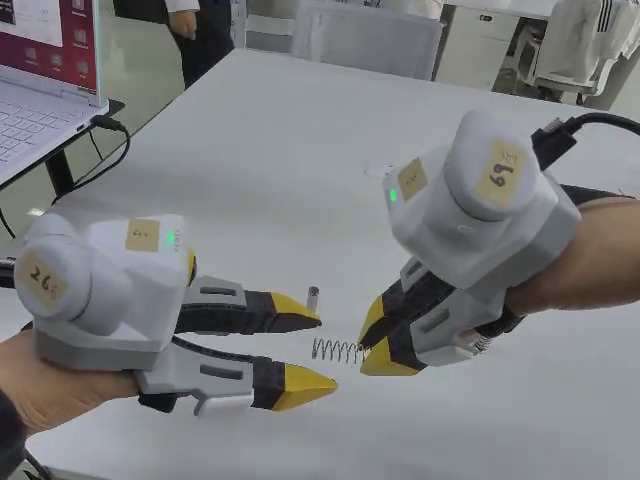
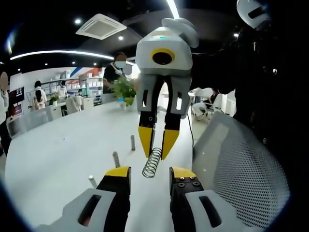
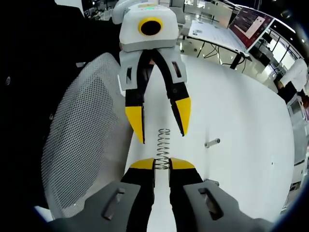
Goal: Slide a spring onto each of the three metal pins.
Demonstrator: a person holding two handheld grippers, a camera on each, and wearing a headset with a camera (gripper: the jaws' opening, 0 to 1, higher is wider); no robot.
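The right gripper (image 1: 372, 348) has its yellow jaws pinched almost shut on one end of the spring (image 1: 338, 350). That end is hidden between the yellow tips. The rest of the spring sticks out toward the left gripper (image 1: 322, 350). I cannot tell if the spring touches the white table (image 1: 300, 150) or hangs just above it.

The left gripper's jaws are wide open and hold nothing. The free end of the spring sits in the gap between them. In the head view, one jaw is above the spring and one is below it.

In the left gripper view, three small metal pins stand up on the table, to the left of the spring. One pin (image 2: 133, 142) is farther back than the spring. The middle pin (image 2: 116, 158) is just beside the spring. The near pin (image 2: 91, 181) is low down, next to the left gripper's own jaw. They are too small to see well, so I cannot tell if anything is on them.

In the head view, one pin (image 1: 312, 298) stands just above the spring's free end, and the left gripper's top jaw covers its bottom.

A laptop (image 1: 45, 75) sits far up and left of the spring, cut off by the edge. A mesh chair back (image 3: 82, 125) is beside the spring in the right gripper view.
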